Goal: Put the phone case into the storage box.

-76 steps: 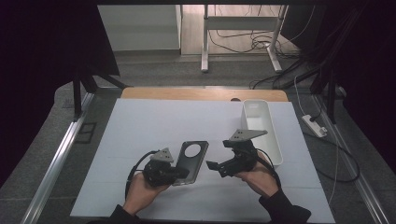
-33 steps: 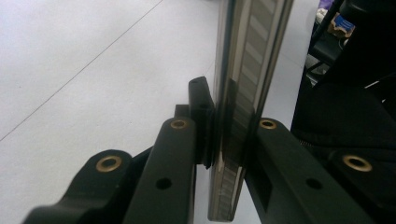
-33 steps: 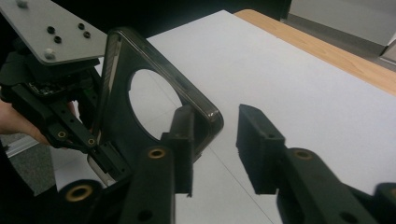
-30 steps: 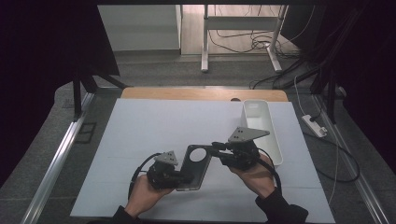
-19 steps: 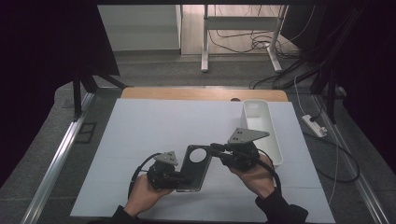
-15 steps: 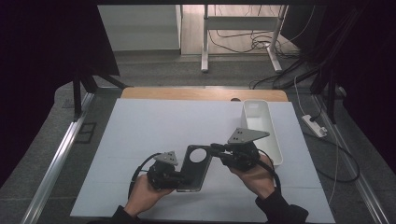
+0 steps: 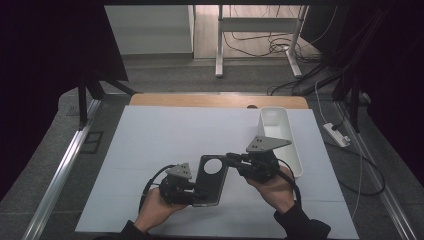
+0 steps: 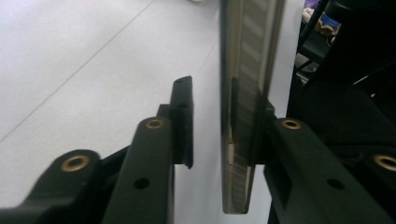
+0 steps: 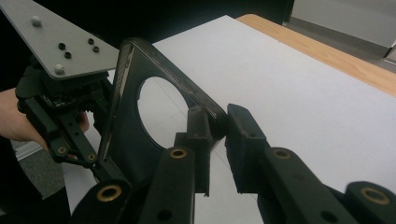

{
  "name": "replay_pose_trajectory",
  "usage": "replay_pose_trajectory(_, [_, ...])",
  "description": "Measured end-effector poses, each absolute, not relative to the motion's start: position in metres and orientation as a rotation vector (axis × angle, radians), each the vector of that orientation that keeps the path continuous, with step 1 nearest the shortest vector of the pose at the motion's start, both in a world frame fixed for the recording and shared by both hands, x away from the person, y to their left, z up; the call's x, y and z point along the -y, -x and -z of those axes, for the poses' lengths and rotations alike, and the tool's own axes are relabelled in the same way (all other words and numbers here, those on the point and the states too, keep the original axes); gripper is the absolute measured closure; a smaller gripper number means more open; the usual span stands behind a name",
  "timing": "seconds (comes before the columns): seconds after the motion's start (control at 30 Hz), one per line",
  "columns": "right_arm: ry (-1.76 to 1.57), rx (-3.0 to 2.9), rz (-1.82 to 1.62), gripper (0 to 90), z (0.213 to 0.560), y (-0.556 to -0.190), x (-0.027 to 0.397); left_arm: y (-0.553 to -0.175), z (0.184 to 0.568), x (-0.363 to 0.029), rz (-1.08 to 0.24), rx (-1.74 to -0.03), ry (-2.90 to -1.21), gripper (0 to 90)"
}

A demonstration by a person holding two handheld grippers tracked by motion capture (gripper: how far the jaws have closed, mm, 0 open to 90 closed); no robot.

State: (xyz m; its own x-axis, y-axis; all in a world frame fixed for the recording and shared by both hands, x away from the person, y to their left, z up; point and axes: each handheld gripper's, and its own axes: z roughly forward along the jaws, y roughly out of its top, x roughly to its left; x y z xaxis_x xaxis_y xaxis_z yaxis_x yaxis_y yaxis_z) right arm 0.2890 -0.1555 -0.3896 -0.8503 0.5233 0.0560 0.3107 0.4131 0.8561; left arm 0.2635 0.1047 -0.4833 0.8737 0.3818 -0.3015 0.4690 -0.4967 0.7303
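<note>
A black phone case [image 7: 210,176] with a round hole near its top is held just above the white table cover, between my two grippers. My right gripper [image 7: 231,159] is shut on its upper right rim; in the right gripper view both pads of the right gripper [image 9: 218,117] pinch the case [image 9: 123,154] at its edge. My left gripper [image 7: 192,189] is at the case's lower left. Its jaws have just been opening. In the left gripper view the case's edge [image 8: 250,56] stands between the jaws of the left gripper [image 8: 211,95], against the right pad and apart from the left one.
A long white tray [image 7: 282,145] stands at the right of the white table cover [image 7: 165,135], just behind my right hand. A wooden table edge [image 7: 200,100] runs along the back. Cables and a power strip [image 7: 336,134] lie on the floor to the right.
Since the oldest frame my right gripper moved left and closed on the case's upper right rim. Over the last second both hands and the case have kept still in the high view.
</note>
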Motion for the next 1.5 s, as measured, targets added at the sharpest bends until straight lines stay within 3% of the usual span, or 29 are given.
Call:
replay_pose_trajectory(0.1, [-0.737,-2.446,-1.408,79.1,0.39,-0.289,0.156,-0.263,0.482,-0.105,0.107,-0.615,-2.125,54.5])
replay_pose_trajectory(0.13, [-0.737,-2.446,-1.408,79.1,0.39,-0.289,0.156,-0.263,0.481,-0.106,0.086,-0.62,-2.119,54.5])
replay_pose_trajectory(0.37, [-0.758,-2.434,-1.397,79.1,0.39,-0.292,0.159,-0.262,0.477,-0.109,0.032,-0.668,-2.072,8.5])
replay_pose_trajectory(0.63, [-0.782,-2.408,-1.391,79.1,0.389,-0.295,0.165,-0.258,0.476,-0.125,0.033,-0.675,-2.017,2.6])
replay_pose_trajectory(1.2, [-0.811,-2.381,-1.397,79.1,0.384,-0.302,0.177,-0.233,0.479,-0.159,-0.197,-0.761,-2.014,0.1])
replay_pose_trajectory(1.5, [-0.813,-2.369,-1.396,79.1,0.379,-0.307,0.183,-0.22,0.484,-0.177,-0.242,-0.831,-1.996,0.0])
